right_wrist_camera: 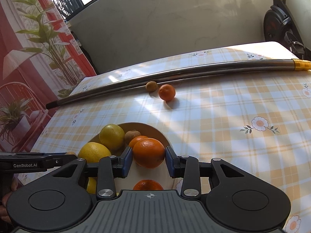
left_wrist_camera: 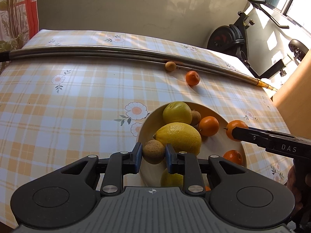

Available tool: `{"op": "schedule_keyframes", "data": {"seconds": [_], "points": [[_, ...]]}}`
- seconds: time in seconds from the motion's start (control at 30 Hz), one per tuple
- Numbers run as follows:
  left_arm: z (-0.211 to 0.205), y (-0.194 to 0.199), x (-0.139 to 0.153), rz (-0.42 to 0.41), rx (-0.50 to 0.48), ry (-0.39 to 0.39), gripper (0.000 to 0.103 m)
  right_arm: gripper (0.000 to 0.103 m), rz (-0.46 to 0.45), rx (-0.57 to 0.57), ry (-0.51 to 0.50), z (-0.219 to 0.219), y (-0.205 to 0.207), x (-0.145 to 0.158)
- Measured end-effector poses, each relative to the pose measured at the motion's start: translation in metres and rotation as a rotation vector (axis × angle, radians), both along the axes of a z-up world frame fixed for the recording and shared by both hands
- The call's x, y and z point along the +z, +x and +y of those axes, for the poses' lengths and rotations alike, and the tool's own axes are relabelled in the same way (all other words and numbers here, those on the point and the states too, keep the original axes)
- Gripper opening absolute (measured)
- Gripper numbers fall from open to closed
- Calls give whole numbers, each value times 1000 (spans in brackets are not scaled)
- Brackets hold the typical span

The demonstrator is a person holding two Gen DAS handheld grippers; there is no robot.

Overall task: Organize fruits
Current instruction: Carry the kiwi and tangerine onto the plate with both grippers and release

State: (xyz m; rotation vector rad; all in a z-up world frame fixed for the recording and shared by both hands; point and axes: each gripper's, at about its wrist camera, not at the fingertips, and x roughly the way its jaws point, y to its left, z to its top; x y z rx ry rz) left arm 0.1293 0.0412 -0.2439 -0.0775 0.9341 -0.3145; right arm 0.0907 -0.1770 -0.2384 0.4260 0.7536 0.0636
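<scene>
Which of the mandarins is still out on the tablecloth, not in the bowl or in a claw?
The mandarin beside the small brown fruit, near the metal pole. It lies alone on the cloth, well beyond the bowl.

Fruits in bowl (left_wrist_camera: 144,130); mandarin (left_wrist_camera: 192,78), kiwi (left_wrist_camera: 170,66) behind, by rod (left_wrist_camera: 116,51).

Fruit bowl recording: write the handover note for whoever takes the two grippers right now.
Left gripper: shut on a kiwi, over the bowl.
Right gripper: shut on a mandarin, also over the bowl.
In the bowl: two yellow citrus fruits, another kiwi, more mandarins.
Left on the tablecloth: one loose kiwi against the metal pole and one loose mandarin beside it.
Next, probably: release both held fruits into the bowl, then fetch the two strays.
</scene>
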Motion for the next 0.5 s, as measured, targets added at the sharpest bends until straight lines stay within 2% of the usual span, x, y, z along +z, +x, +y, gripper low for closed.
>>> {"op": "schedule_keyframes", "data": {"seconds": [0.5], "points": [[-5,-1,-6,-6,-13,39,27,34,38,15,5,1,5,-11]]}}
